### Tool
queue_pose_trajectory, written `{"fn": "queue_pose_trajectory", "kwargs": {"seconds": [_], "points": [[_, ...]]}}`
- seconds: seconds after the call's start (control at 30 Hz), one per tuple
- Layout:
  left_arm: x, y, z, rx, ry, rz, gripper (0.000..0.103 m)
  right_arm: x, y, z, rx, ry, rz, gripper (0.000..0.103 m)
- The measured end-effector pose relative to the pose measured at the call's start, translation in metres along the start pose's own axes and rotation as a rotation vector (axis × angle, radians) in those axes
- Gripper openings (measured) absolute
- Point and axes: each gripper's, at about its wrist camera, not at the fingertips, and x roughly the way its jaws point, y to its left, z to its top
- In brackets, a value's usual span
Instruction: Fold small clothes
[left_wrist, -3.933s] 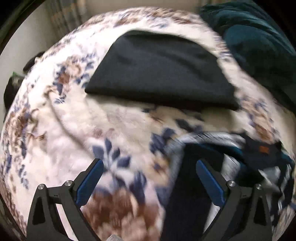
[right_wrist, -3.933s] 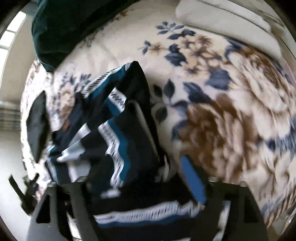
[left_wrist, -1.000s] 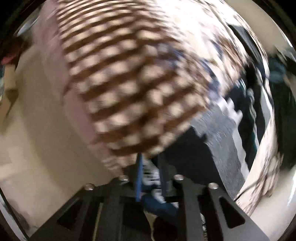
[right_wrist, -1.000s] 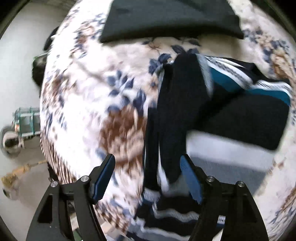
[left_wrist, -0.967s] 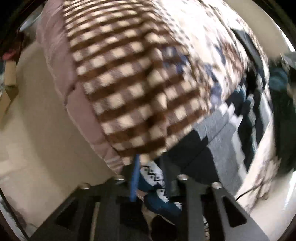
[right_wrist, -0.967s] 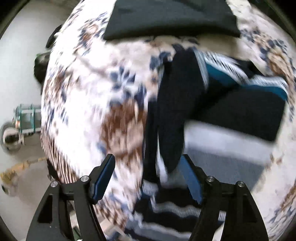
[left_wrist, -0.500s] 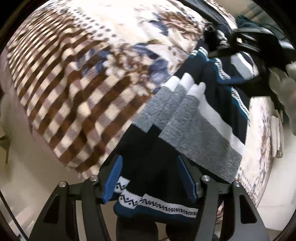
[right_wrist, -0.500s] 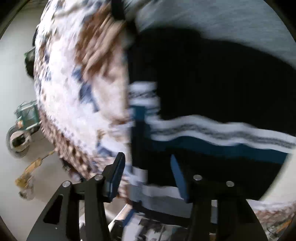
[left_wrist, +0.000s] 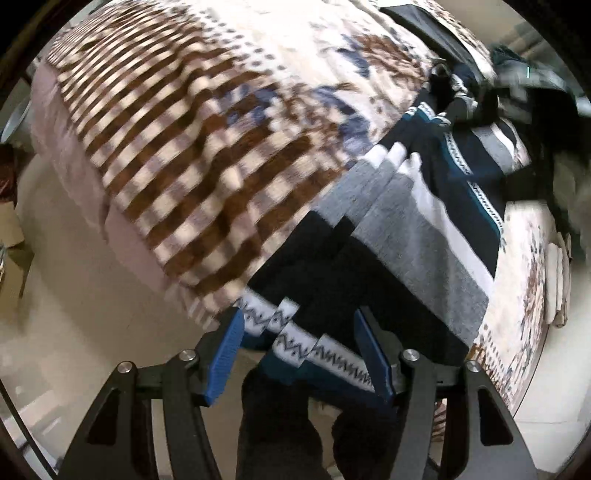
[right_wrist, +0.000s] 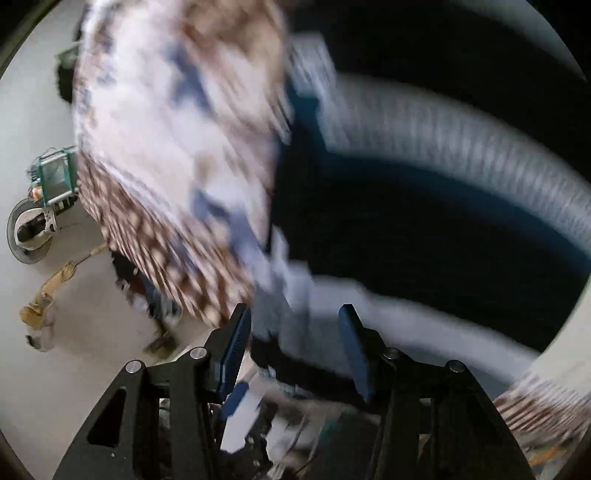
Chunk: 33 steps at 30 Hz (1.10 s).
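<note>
A striped knit sweater (left_wrist: 417, 229), navy, teal, grey and white, lies spread on the floral blanket (left_wrist: 192, 122). Its zigzag hem hangs over the bed's near edge. My left gripper (left_wrist: 298, 317) is open, and the hem sits loose between its blue fingers (left_wrist: 225, 350). In the right wrist view the same sweater (right_wrist: 424, 206) fills the right half, heavily blurred. My right gripper (right_wrist: 294, 310) is also open, with a pale band of the sweater's edge in the gap between its fingers.
A folded black garment (left_wrist: 424, 18) and a dark teal pile (left_wrist: 517, 66) lie at the far end of the bed. Pale floor (left_wrist: 74, 295) runs along the bed's side. A wheeled cart (right_wrist: 40, 206) and a tan object (right_wrist: 48, 291) stand on the floor. Dark trouser legs (left_wrist: 277, 424) show under my left gripper.
My left gripper, shut on the hem a second ago, has let go and stands open. My right gripper has swept down the sweater to its edge at the bedside, still open.
</note>
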Motion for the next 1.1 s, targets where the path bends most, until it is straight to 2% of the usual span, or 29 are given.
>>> {"fn": "queue_pose_trajectory", "kwargs": {"seconds": [0.1, 0.17, 0.2, 0.23, 0.33, 0.37, 0.4, 0.47, 0.57, 0.7, 0.77, 0.8, 0.87, 1.0, 1.03, 1.07, 1.1], "points": [[0.003, 0.008, -0.014, -0.024, 0.017, 0.045, 0.059, 0.045, 0.001, -0.01, 0.029, 0.049, 0.076, 0.052], [0.006, 0.01, -0.02, -0.04, 0.032, 0.06, 0.059, 0.065, 0.015, -0.012, 0.034, 0.047, 0.126, 0.054], [0.006, 0.014, -0.023, -0.052, 0.036, 0.069, 0.059, 0.073, 0.025, -0.014, 0.019, 0.049, 0.192, 0.053], [0.005, 0.016, -0.024, -0.055, 0.038, 0.076, 0.059, 0.076, 0.032, -0.015, 0.013, 0.059, 0.254, 0.053], [0.005, 0.017, -0.021, -0.049, 0.042, 0.078, 0.059, 0.061, 0.041, -0.022, -0.014, 0.024, 0.327, 0.053], [0.005, 0.015, -0.018, -0.043, 0.037, 0.077, 0.059, 0.051, 0.04, -0.024, -0.029, 0.002, 0.326, 0.053], [0.005, 0.012, -0.014, -0.034, 0.026, 0.072, 0.059, 0.043, 0.04, -0.024, -0.038, -0.017, 0.311, 0.053], [0.006, 0.002, -0.006, -0.007, 0.014, 0.062, 0.059, 0.016, 0.032, -0.028, -0.082, -0.091, 0.225, 0.053], [0.02, -0.016, 0.002, 0.065, 0.02, 0.064, 0.059, -0.018, 0.007, -0.032, -0.085, -0.15, 0.109, 0.053], [0.048, -0.035, 0.0, 0.155, 0.05, 0.086, 0.057, -0.037, -0.017, -0.028, -0.018, -0.167, 0.081, 0.053], [0.055, -0.04, 0.0, 0.167, 0.037, 0.096, 0.017, -0.05, -0.03, -0.018, 0.008, -0.19, 0.057, 0.053], [0.055, -0.042, 0.001, 0.175, 0.025, 0.097, 0.016, -0.052, -0.031, -0.014, 0.015, -0.202, 0.039, 0.053], [0.051, -0.048, -0.001, 0.175, -0.014, 0.094, 0.004, -0.058, -0.038, -0.007, 0.01, -0.225, 0.03, 0.053], [0.034, -0.044, 0.003, 0.173, -0.049, 0.095, 0.004, -0.043, -0.008, 0.024, -0.031, -0.256, -0.041, 0.053], [0.032, -0.044, 0.002, 0.168, -0.055, 0.096, 0.004, -0.032, 0.003, 0.03, -0.039, -0.258, -0.062, 0.045], [0.029, -0.041, 0.002, 0.188, -0.077, 0.061, 0.004, -0.025, 0.011, 0.032, -0.045, -0.263, -0.08, 0.007], [0.026, -0.039, 0.002, 0.183, -0.078, 0.061, 0.004, -0.019, 0.015, 0.037, -0.048, -0.266, -0.122, 0.006]]}}
